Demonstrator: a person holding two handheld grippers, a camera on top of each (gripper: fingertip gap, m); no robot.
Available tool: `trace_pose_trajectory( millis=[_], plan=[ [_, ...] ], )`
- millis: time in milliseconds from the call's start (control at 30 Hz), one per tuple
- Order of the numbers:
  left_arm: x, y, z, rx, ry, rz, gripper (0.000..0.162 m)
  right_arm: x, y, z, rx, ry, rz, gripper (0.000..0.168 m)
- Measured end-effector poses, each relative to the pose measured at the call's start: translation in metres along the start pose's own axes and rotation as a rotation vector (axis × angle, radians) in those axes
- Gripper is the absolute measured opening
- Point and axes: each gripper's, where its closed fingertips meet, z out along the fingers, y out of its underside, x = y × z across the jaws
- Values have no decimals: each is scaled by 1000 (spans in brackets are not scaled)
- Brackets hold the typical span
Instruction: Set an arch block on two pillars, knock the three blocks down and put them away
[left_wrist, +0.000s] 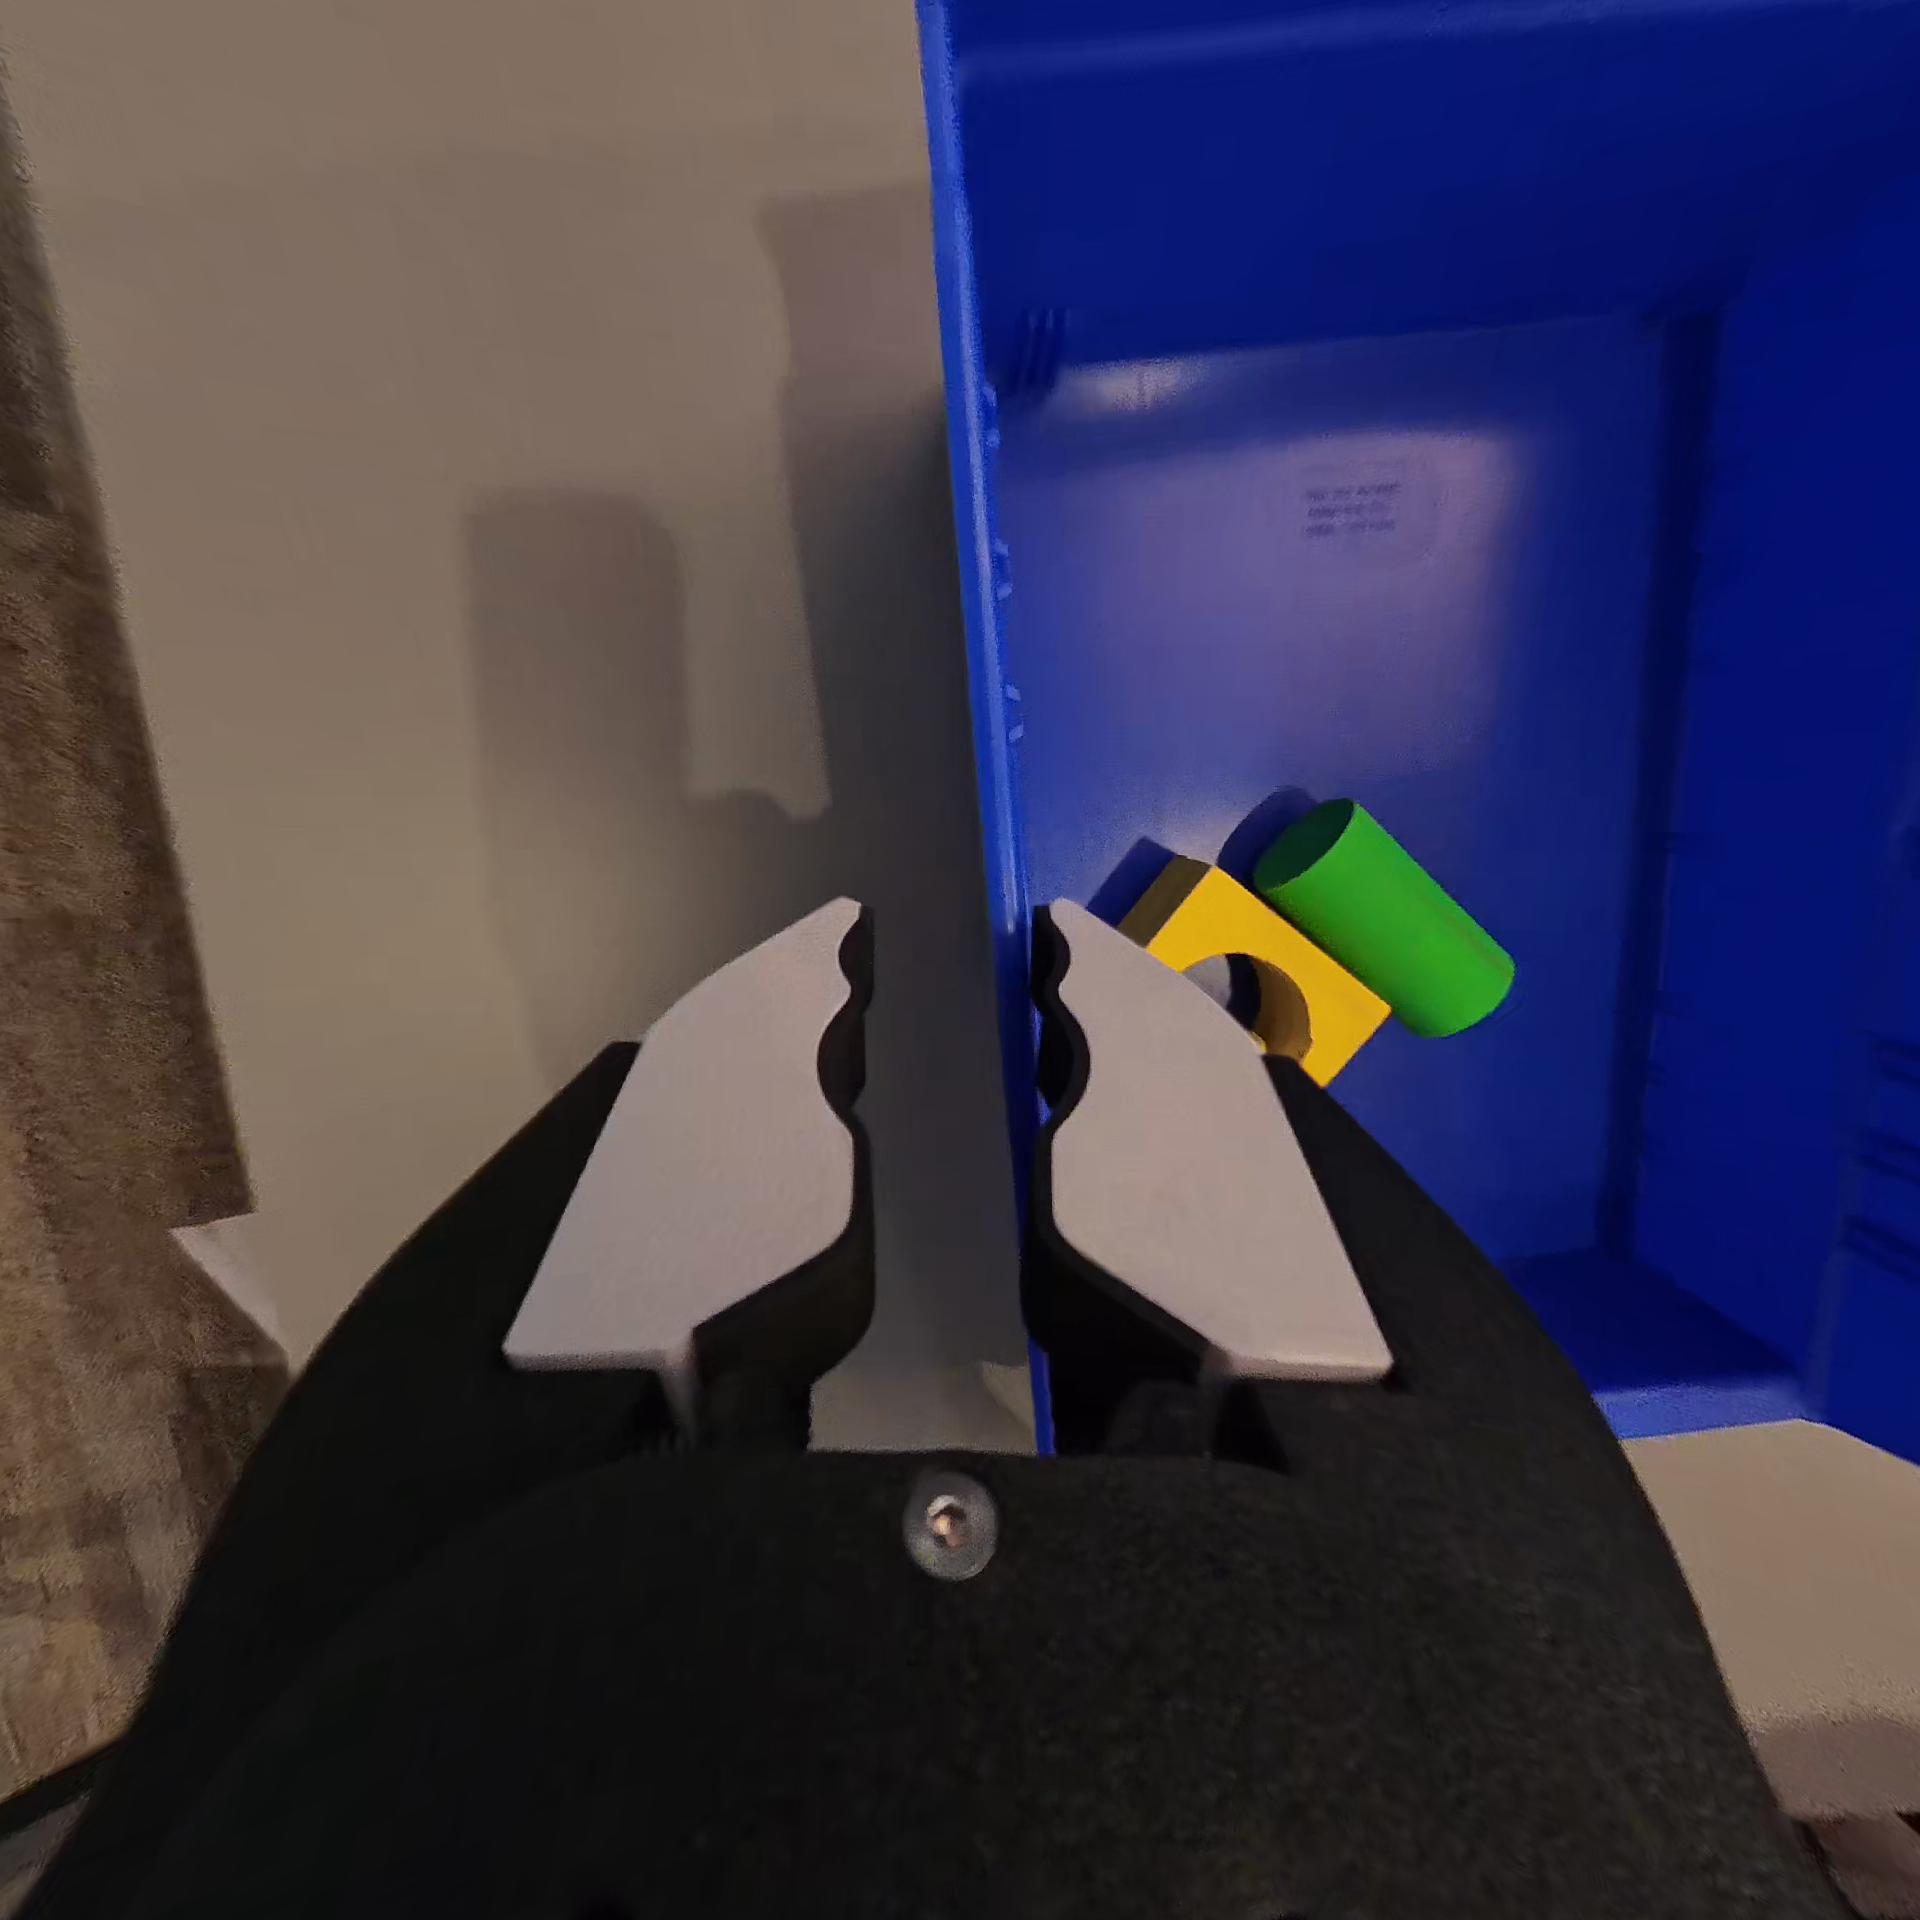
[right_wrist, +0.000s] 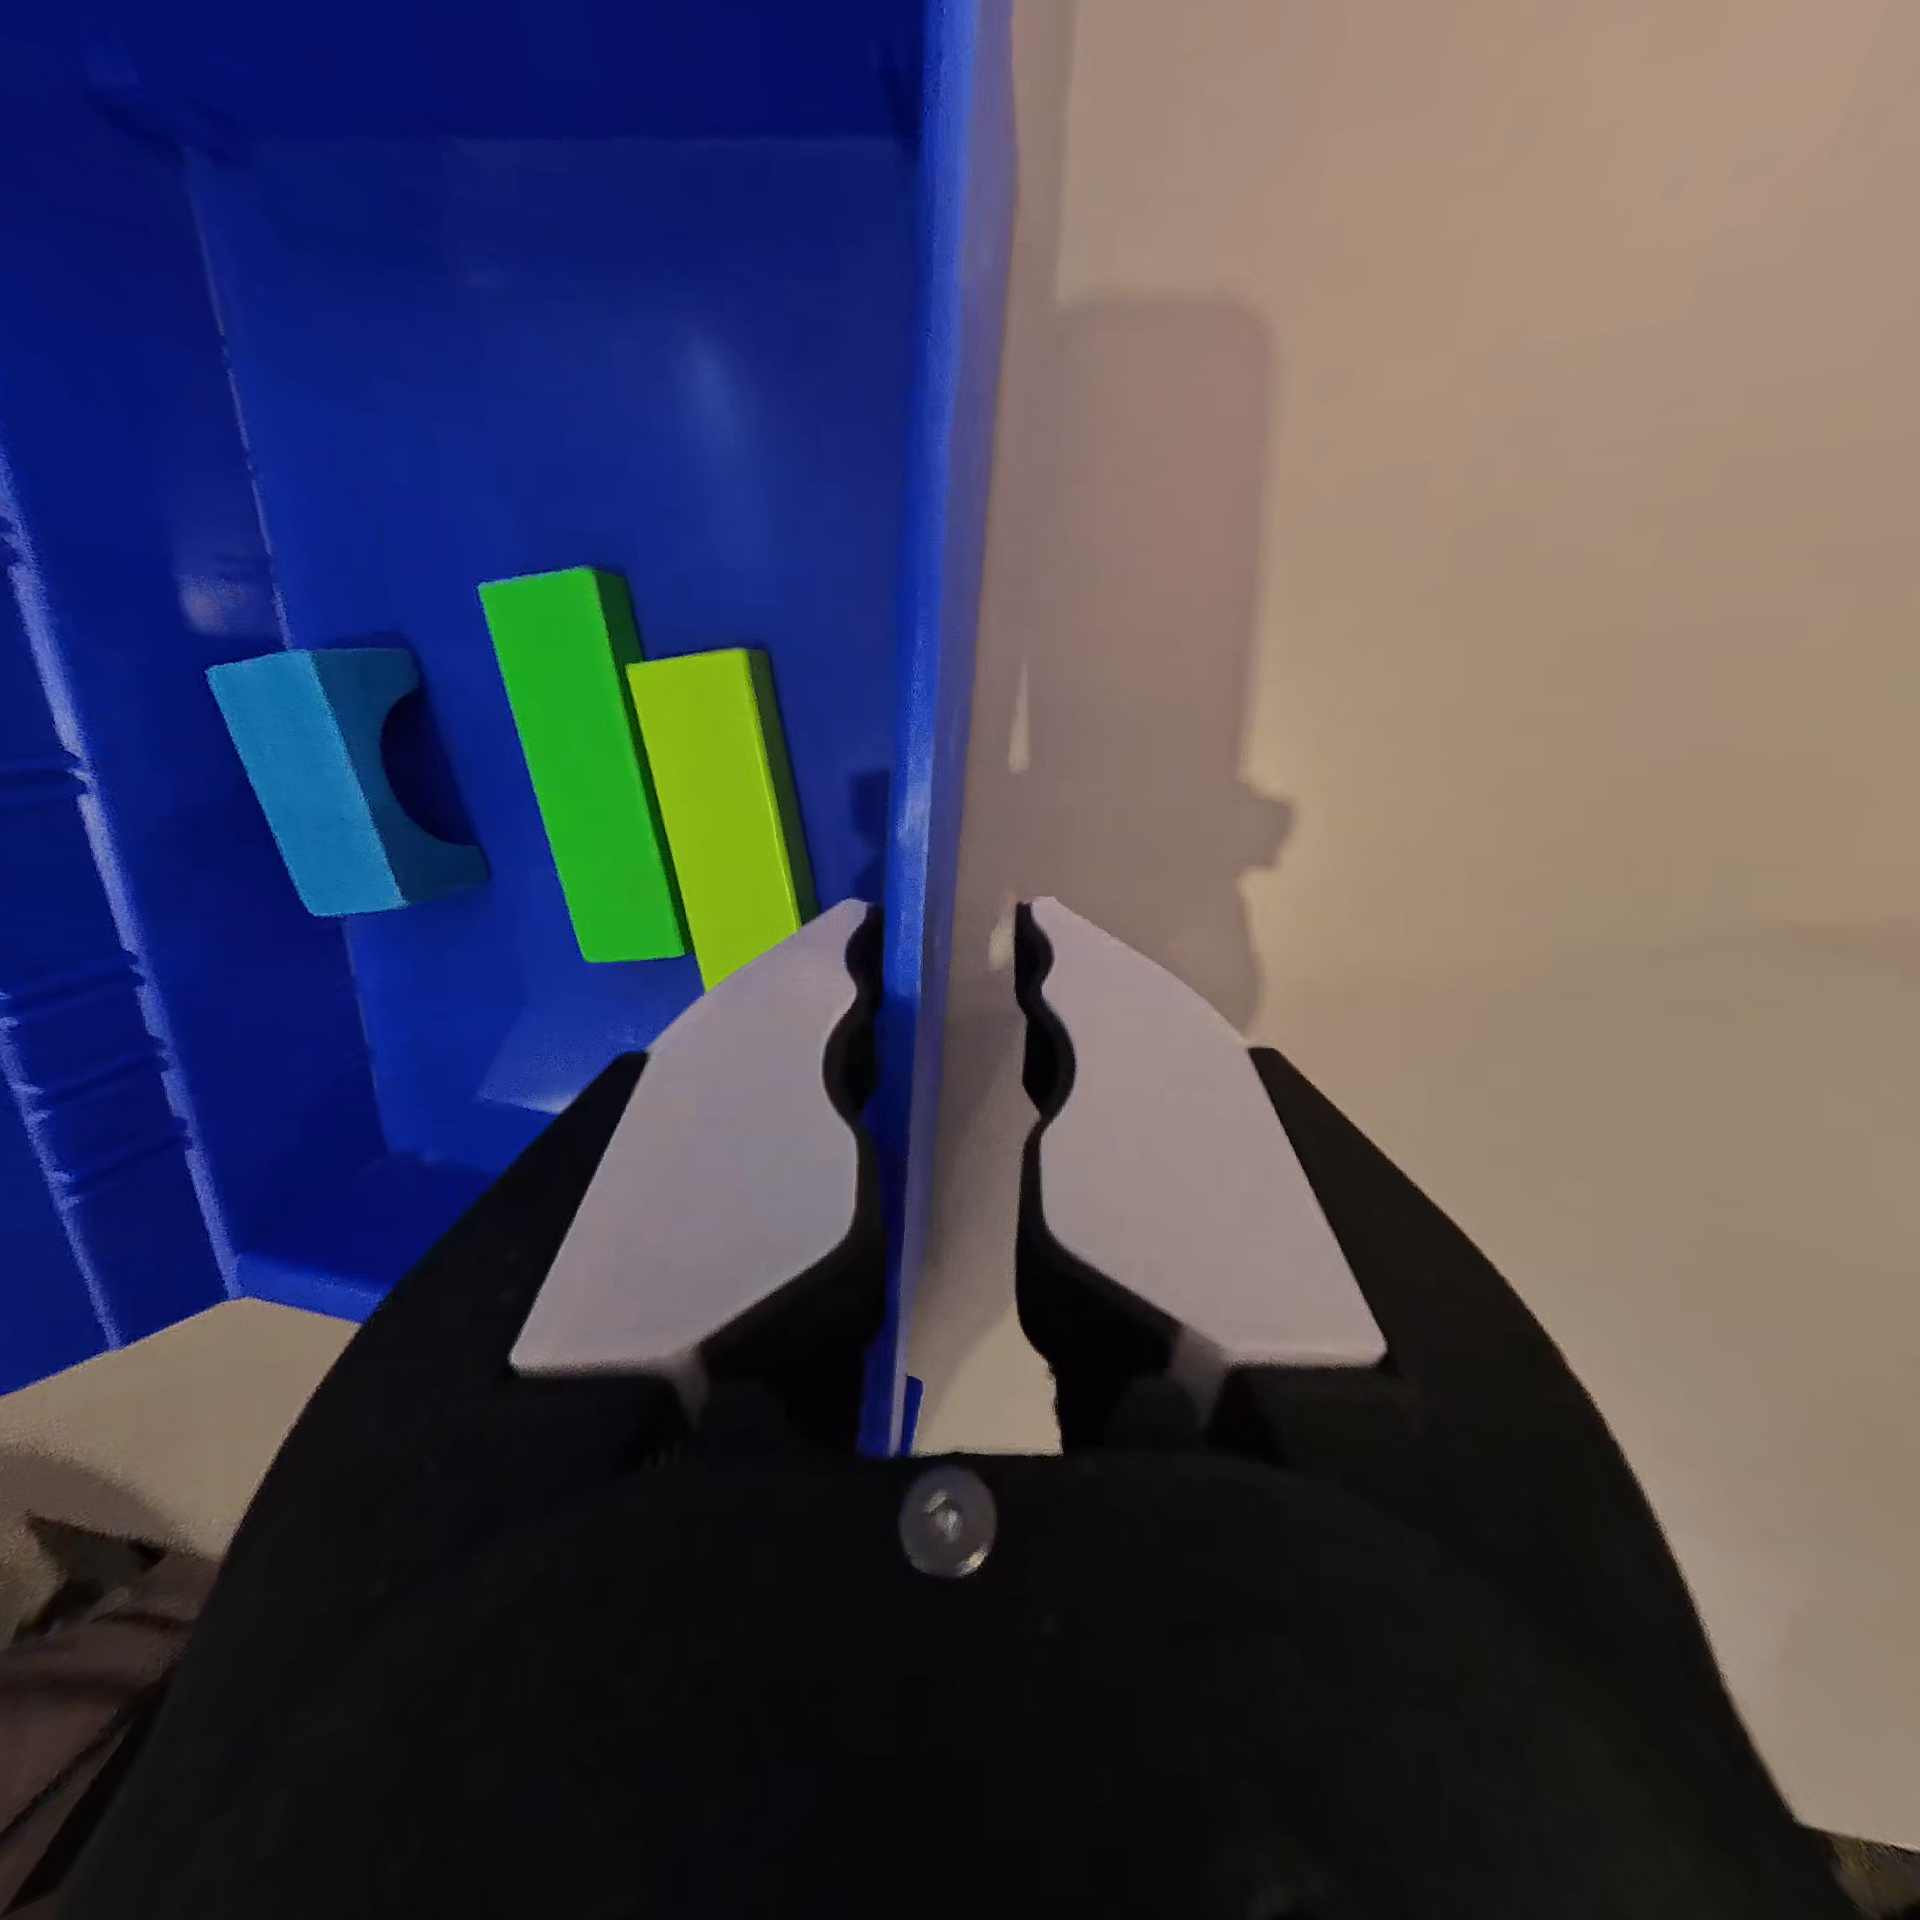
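Inside the blue bin (right_wrist: 582, 343) lie a blue arch block (right_wrist: 332, 779) on its side and two green rectangular pillars (right_wrist: 592, 769), one darker, one lime (right_wrist: 717, 810), touching side by side. In the left wrist view a yellow arch block (left_wrist: 1262, 971) and a green cylinder (left_wrist: 1387, 920) rest against each other on the bin floor. The left gripper (left_wrist: 951, 925) straddles the bin's left wall, jaws parted, not pinching it. The right gripper (right_wrist: 948, 920) straddles the right wall, likewise released. Small print on the bin floor is unreadable.
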Motion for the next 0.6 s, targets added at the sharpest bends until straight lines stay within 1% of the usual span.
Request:
trace_pose_trajectory(
  millis=[67, 100, 167, 233, 367, 400, 467, 500, 533, 600],
  plan=[
    [1, -10, -29, 106, -25, 16, 29, 0, -12, -21, 107, 37, -1, 27],
    [7, -15, -44, 172, -10, 31, 28, -2, -19, -33, 170, 53, -8, 27],
    [26, -26, -73, 306, 63, 73, 28, -7, -34, -62, 314, 100, -44, 27],
    [41, -32, -98, 407, 116, 94, 28, -15, -50, -94, 477, 157, -96, 25],
    [71, -43, -144, 618, 206, 186, 27, -49, -73, -157, 827, 190, -241, 25],
    [80, -44, -155, 661, 237, 215, 27, -59, -75, -169, 898, 184, -281, 27],
    [97, -43, -173, 737, 300, 276, 27, -75, -76, -186, 1008, 192, -358, 37],
    [105, -42, -181, 771, 328, 305, 28, -80, -76, -192, 1050, 211, -392, 38],
    [111, -41, -188, 804, 350, 334, 32, -85, -75, -197, 1086, 228, -429, 38],
    [125, -40, -202, 879, 397, 402, 52, -96, -76, -205, 1169, 246, -491, 41]
  ],
)
